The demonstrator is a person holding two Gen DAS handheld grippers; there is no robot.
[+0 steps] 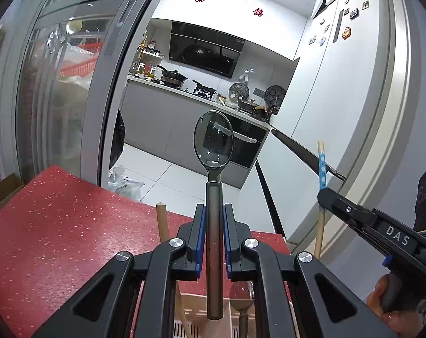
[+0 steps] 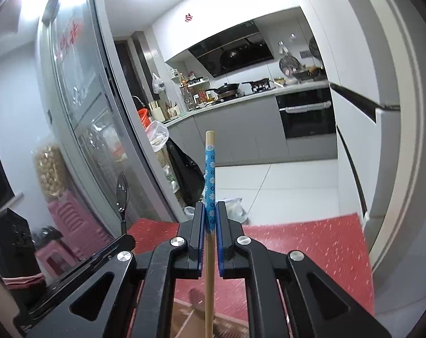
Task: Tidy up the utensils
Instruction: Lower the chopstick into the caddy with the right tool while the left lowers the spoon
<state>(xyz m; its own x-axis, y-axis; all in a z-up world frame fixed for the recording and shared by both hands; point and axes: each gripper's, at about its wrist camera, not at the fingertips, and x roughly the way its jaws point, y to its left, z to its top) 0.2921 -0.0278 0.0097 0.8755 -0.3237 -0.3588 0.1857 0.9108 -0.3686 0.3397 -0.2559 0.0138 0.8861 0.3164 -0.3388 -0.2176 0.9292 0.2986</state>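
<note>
- My left gripper (image 1: 214,219) has its blue-padded jaws closed on the handle of a dark grey metal spoon (image 1: 214,186); the bowl stands upright, well above the fingers, and the handle end hangs below them.
- My right gripper (image 2: 210,217) is pinched shut on a bamboo chopstick with a blue flowered sleeve (image 2: 210,186), gripped at the lower end of the sleeve; the plain shaft runs straight down between the fingers.
- Both tools hover over the red speckled table (image 1: 58,225), side by side and apart.
- Under the left gripper I see a pale slotted utensil holder (image 1: 193,312). A second spoon (image 1: 241,298) stands in one compartment, and a plain wooden stick (image 1: 162,222) leans up beside it.
- The holder's dividers are mostly hidden by my own linkage, so I cannot tell which compartment lies beneath either tip.
- Judged step: lowering each utensil into its section, spoon with spoon, chopstick with sticks.
- To do it well: keep both shafts vertical and descend one tool at a time so the grippers do not collide.
- Let each tip clear the rim and reach the floor before opening, or the utensil may tip out.
</note>
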